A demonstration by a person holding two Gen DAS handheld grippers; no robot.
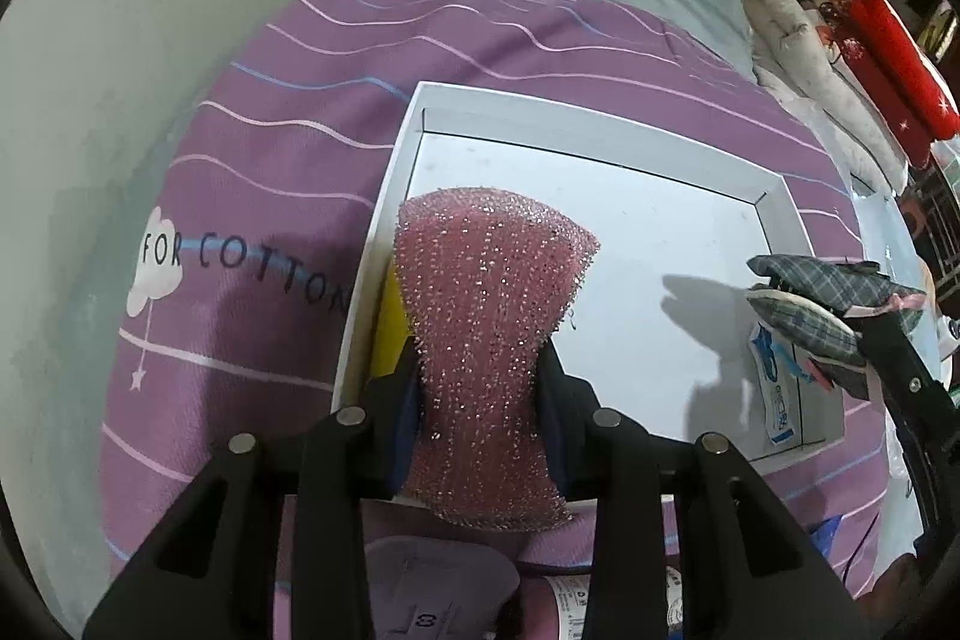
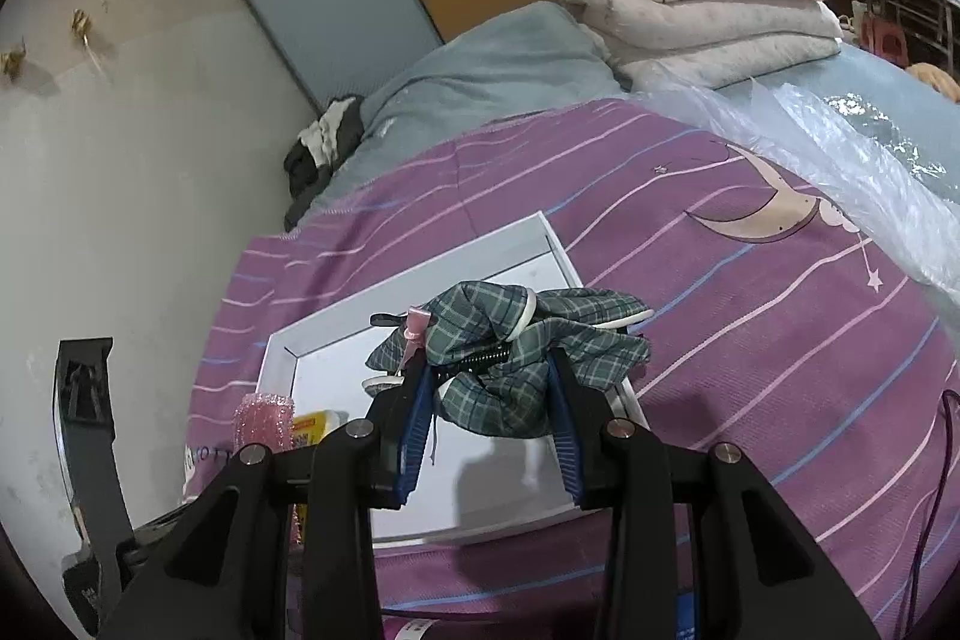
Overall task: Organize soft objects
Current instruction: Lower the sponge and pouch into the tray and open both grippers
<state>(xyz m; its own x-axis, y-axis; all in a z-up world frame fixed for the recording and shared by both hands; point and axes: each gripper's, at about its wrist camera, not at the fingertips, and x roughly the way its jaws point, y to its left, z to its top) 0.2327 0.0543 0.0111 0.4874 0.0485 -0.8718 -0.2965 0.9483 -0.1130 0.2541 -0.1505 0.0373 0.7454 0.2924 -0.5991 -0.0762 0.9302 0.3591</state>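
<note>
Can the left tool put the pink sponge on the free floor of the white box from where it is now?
Probably yes. The left tool, shut on the pink sponge, hangs over the white box. The box floor ahead looks bare; a yellow thing sits at the left wall.

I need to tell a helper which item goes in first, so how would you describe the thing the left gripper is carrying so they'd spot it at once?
On the purple striped bedspread lies a shallow white box. Over its near left corner, the left gripper pinches a pink glittery scrub sponge. Its sparkly netted surface sets it apart from the green plaid cloth bundle in the right gripper.
</note>
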